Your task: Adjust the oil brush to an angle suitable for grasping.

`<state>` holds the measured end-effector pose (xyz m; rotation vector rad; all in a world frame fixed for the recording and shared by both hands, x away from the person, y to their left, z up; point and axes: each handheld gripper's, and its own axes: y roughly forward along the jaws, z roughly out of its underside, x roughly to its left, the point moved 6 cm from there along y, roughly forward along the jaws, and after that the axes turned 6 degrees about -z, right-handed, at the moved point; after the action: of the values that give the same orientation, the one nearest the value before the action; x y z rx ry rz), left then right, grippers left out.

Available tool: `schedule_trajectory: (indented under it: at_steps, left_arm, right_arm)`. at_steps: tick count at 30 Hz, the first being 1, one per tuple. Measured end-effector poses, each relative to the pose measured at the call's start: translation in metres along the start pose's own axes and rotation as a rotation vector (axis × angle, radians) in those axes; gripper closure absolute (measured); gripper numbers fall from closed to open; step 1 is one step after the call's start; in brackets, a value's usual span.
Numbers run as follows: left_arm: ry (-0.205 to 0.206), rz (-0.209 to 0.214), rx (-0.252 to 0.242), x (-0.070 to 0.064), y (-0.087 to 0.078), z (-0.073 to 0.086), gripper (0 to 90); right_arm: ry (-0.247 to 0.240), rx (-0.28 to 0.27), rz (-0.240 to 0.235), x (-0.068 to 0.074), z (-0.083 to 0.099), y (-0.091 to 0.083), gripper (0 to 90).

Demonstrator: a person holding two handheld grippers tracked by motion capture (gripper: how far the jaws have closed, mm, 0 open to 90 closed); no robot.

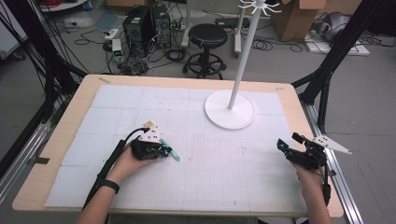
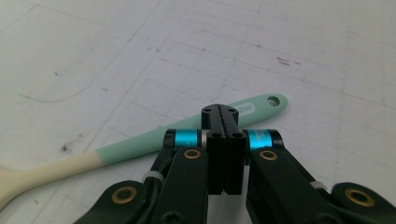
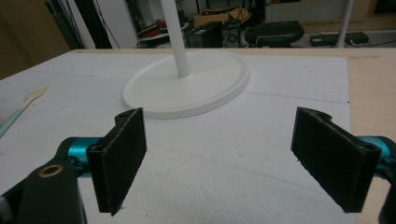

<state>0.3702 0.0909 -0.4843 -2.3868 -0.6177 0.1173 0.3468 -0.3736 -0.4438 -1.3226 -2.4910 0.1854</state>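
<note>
**High view.** The spatula lies flat on the white mat covering the desk. It is on the person's side of the stand base, off to that base's left and well apart from it. The left tool sits right at the spatula, tips touching or just short of it; I cannot tell which from here. The right tool hangs near the desk's right edge, to the right of the base and nearer the person, far from the spatula.

**Left gripper view.** The left tool is clenched, its jaws pressed together with nothing seen between them. The spatula runs crosswise just beyond the tips: mint handle with a hanging hole to one side, cream head to the other. The tips meet the handle partway between the hole and the colour change.

I judge the spatula to be light, with a stiff, smooth and perhaps slick handle and a softer, bendy head. The mint handle, near its middle, is the place to grip it. It lies low on the mat, so the jaws would have to part and straddle it closely.

**Right gripper view.** The right tool is released, jaws wide apart and empty, and faces the stand base. The spatula shows far to the left of the base.
</note>
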Motion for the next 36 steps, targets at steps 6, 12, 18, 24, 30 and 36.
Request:
schedule_trajectory:
  at_steps: [6, 12, 18, 24, 30, 36]
  left_arm:
    - [-0.004, -0.04, 0.025, 0.006, 0.01, -0.009, 90.0]
    - [-0.027, -0.09, 0.006, 0.011, 0.022, -0.017, 90.0]
    - [-0.029, -0.123, 0.009, 0.018, 0.035, -0.026, 90.0]
    - [-0.046, -0.136, -0.007, 0.025, 0.043, -0.033, 90.0]
    - [-0.069, -0.172, -0.008, 0.037, 0.049, -0.037, 90.0]
    - [-0.087, -0.178, -0.02, 0.046, 0.055, -0.04, 90.0]
  right_arm:
    - [0.004, 0.005, 0.0, 0.001, 0.0, 0.0, 17.2]
    - [0.014, 0.005, -0.002, 0.002, 0.0, 0.0, 17.3]
    - [0.019, 0.002, -0.004, 0.001, 0.0, 0.0, 17.3]
    - [0.012, 0.001, -0.004, 0.0, 0.0, 0.001, 17.3]
    - [0.015, 0.003, -0.005, 0.001, 0.0, 0.001, 17.3]
    - [0.024, 0.011, -0.005, 0.001, 0.001, 0.001, 17.3]
